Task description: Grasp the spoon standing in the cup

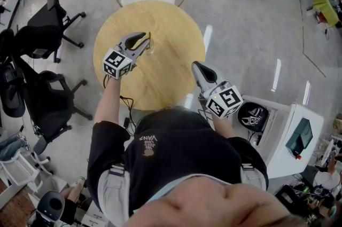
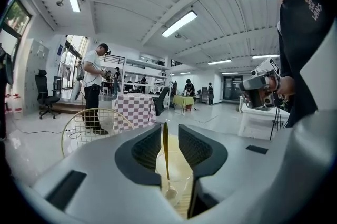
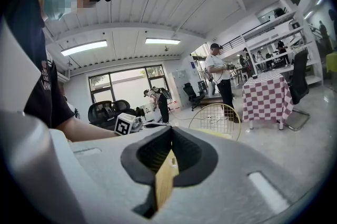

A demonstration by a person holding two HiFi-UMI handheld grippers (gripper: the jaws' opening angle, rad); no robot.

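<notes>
Gold-coloured spoon stands between your left jaws, not yet gripped.
Your left gripper [image 2: 169, 130] is spread wide around the slim gold-coloured spoon [image 2: 165, 152]. The handle rises upright in the gap, and neither dark ribbed pad presses on it. The spoon's bowl sits in the small clear glass cup [image 2: 178, 178], which stands near the middle of the round light wooden table [image 1: 171, 23]. Your right gripper [image 3: 171, 132] hangs by the table's right edge, well apart from the cup, with its tips drawn together and nothing in them.
</notes>
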